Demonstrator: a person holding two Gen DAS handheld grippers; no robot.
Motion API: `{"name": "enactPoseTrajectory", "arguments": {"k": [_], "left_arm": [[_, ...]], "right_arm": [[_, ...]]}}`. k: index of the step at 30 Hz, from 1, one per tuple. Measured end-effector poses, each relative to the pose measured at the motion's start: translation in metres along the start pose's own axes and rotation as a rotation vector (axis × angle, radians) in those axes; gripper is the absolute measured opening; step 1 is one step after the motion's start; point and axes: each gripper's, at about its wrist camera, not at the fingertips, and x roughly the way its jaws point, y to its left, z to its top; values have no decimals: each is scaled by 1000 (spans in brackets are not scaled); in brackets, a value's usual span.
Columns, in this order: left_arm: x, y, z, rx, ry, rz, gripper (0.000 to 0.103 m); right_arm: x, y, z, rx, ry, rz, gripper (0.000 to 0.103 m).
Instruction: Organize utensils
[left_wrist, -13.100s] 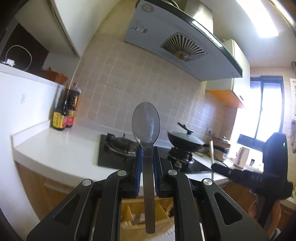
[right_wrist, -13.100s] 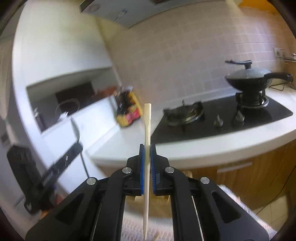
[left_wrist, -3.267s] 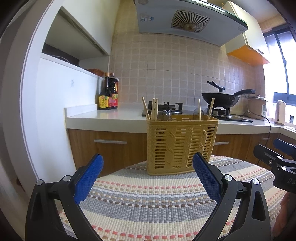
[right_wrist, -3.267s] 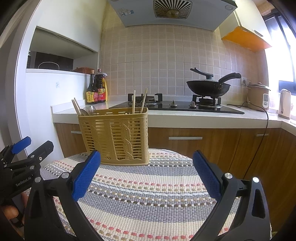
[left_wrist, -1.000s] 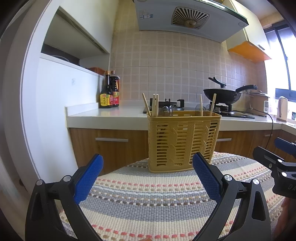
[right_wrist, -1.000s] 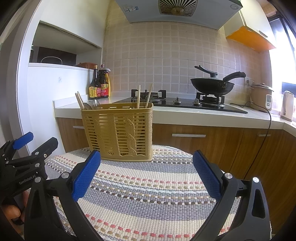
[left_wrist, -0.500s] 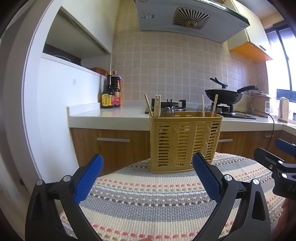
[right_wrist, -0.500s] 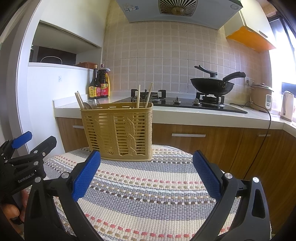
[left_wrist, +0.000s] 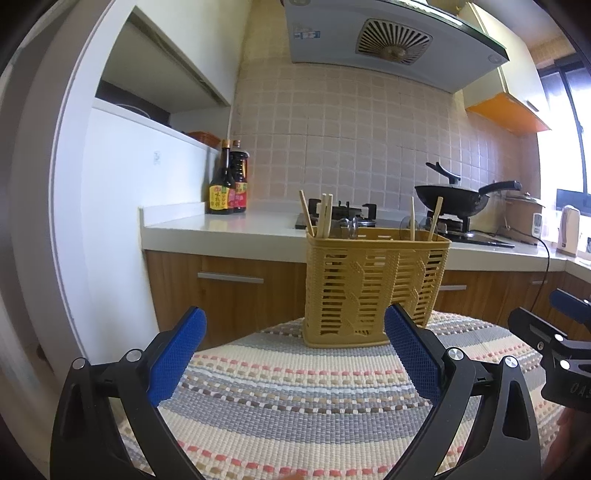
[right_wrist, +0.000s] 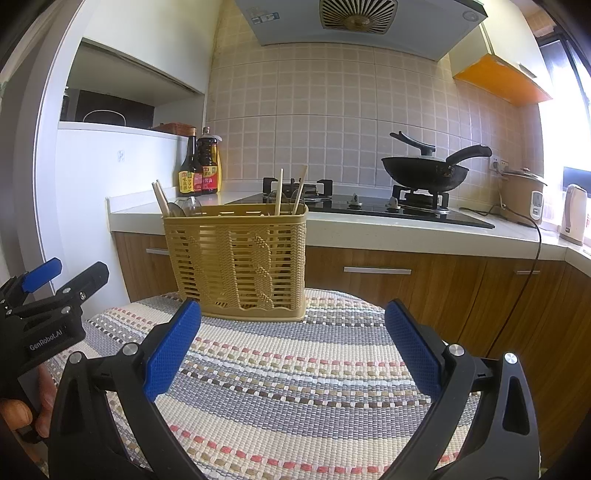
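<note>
While the left wrist camera looks forward over a striped woven mat (left_wrist: 295, 391), the left gripper (left_wrist: 294, 352) hangs low above it with its blue-padded fingers (left_wrist: 176, 356) spread wide apart and nothing between them. Beyond the fingertips a yellow slotted utensil basket (left_wrist: 373, 288) stands upright at the far edge of the mat, with wooden chopsticks (left_wrist: 325, 216) poking up from its left end, two more sticks rising at its right end, and clear spoon bowls just showing above the rim. Behind it runs a white counter (left_wrist: 221, 227) with two sauce bottles (left_wrist: 229, 184), a gas hob and a black wok (left_wrist: 454, 199). At the right edge the other gripper's black body enters the frame. From the right wrist camera, the right gripper (right_wrist: 293, 345) likewise hovers over the mat (right_wrist: 295, 369), its fingers (right_wrist: 171, 350) held wide apart and empty. The same basket (right_wrist: 240, 258) stands ahead and slightly left of centre, upright, holding chopsticks (right_wrist: 280, 192) and spoons. At the lower left the left gripper's black frame shows, held by a person's hand (right_wrist: 26, 410).
</note>
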Motion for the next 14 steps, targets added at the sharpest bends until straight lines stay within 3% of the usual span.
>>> {"name": "enactPoseTrajectory", "arguments": {"k": [14], "left_arm": [[3, 7, 1, -27, 11, -1, 96]], "right_arm": [[0, -1, -1, 0, -1, 2, 95]]}}
